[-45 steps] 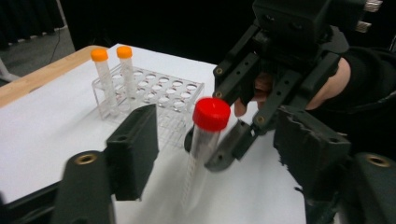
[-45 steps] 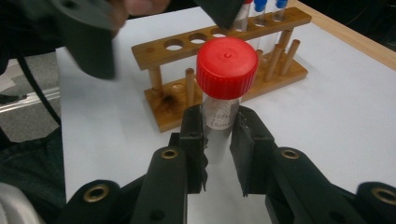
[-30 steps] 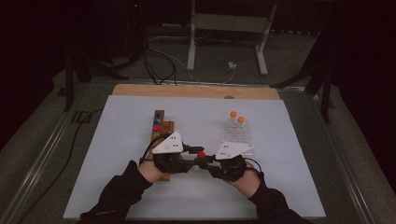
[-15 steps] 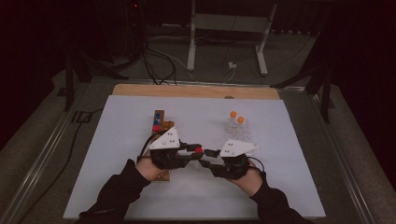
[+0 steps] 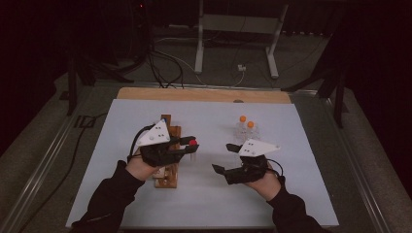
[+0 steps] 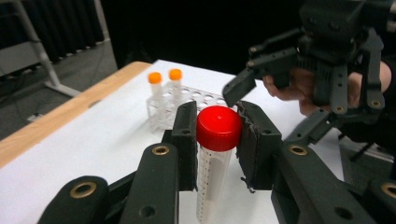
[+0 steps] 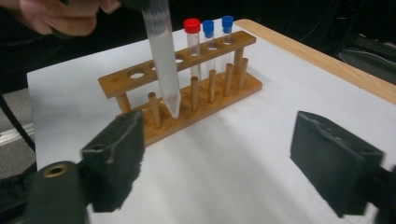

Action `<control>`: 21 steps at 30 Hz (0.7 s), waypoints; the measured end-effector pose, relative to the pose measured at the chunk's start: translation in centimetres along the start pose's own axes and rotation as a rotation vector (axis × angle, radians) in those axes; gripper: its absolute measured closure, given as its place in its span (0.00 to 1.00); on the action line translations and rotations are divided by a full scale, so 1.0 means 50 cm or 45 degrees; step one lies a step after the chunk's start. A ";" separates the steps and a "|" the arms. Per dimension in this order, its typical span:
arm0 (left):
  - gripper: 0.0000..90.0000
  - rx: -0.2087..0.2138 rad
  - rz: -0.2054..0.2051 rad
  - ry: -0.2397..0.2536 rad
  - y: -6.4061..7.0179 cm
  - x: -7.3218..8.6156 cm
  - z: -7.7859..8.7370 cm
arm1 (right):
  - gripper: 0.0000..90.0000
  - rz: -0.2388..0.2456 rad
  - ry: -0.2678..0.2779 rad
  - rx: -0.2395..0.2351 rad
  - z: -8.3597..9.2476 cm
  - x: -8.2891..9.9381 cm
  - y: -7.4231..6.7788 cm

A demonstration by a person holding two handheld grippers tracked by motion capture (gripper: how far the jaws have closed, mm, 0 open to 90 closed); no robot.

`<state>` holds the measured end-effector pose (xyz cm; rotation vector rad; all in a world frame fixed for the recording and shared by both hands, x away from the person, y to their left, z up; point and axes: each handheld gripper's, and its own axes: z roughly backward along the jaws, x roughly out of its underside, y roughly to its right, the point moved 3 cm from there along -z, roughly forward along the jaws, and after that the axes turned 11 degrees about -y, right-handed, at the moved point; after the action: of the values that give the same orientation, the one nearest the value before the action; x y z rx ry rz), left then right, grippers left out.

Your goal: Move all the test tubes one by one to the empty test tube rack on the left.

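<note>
Parting: right gripper (image 5: 224, 158) gaping empty; left gripper (image 5: 190, 143) clamping red-capped clear plastic tube (image 6: 215, 158). Keeping it upright, clearing wooden rack (image 7: 180, 93).

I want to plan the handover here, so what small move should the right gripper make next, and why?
Probably ease the right gripper toward the red-capped tube and close on its clear body. The left gripper is clamped on the tube by its cap, lifted clear of the wooden rack, while the right one is open and apart from the tube.
</note>
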<state>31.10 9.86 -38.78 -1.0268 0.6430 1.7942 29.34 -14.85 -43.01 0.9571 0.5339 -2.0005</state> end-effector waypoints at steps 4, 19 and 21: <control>0.79 -0.034 0.027 0.023 -0.015 0.000 0.021 | 0.11 -0.028 0.023 -0.010 0.002 0.000 0.004; 0.79 -0.186 0.122 0.064 -0.070 0.028 0.087 | 0.00 0.009 0.064 -0.006 0.013 -0.001 0.004; 0.79 -0.198 0.140 0.065 -0.076 0.034 0.092 | 0.00 0.006 0.065 -0.006 0.013 0.000 0.005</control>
<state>32.52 15.83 -37.85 -1.1640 0.6080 1.9434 29.28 -15.40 -42.61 1.0077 0.5639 -1.9743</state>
